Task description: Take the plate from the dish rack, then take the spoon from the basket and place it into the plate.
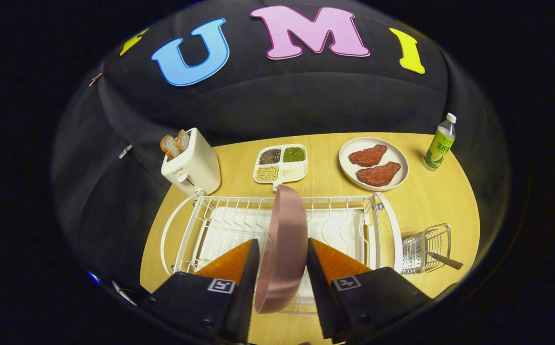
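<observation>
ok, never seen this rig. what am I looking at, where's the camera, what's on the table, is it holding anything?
No robot arm here: a person carries a hand-held two-finger gripper. The fisheye camera rides on it and looks forward along the jaws, which show at the bottom of the picture.

The jaws stand on either side of a pink plate, upright on edge over the white dish rack. They look closed on it, though I cannot see whether it has been lifted free.

On the wooden table: a wire basket beside the rack with a spoon handle sticking out, a toaster with bread, a divided tray of beans and seeds, a plate of two meat pieces, and a drink bottle.
</observation>
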`<state>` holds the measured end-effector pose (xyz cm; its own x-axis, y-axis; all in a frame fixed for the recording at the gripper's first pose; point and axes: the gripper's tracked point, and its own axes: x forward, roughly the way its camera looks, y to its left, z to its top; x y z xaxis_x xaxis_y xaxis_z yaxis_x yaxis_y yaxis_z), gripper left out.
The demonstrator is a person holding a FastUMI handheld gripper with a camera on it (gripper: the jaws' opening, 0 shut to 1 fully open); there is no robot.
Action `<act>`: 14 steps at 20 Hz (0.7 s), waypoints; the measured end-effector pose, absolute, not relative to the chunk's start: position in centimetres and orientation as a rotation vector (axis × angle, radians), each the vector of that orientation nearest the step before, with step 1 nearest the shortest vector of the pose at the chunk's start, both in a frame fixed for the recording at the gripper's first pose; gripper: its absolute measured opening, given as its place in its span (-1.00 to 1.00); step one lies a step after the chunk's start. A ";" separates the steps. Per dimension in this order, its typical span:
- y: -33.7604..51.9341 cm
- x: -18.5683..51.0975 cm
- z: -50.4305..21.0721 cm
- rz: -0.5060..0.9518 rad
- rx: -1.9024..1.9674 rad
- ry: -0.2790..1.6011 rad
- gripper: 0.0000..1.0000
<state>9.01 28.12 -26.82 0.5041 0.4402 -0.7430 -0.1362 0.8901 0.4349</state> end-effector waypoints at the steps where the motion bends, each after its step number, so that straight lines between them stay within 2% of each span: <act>1: 28.1 9.1 -26.9 0.351 0.343 0.986 0.05; 2: 27.8 8.8 -26.7 0.346 0.346 0.989 -0.07; 8: 26.2 9.1 -26.4 0.293 0.409 0.997 -0.28; 14: 25.9 8.1 -25.7 0.290 0.401 0.993 -0.28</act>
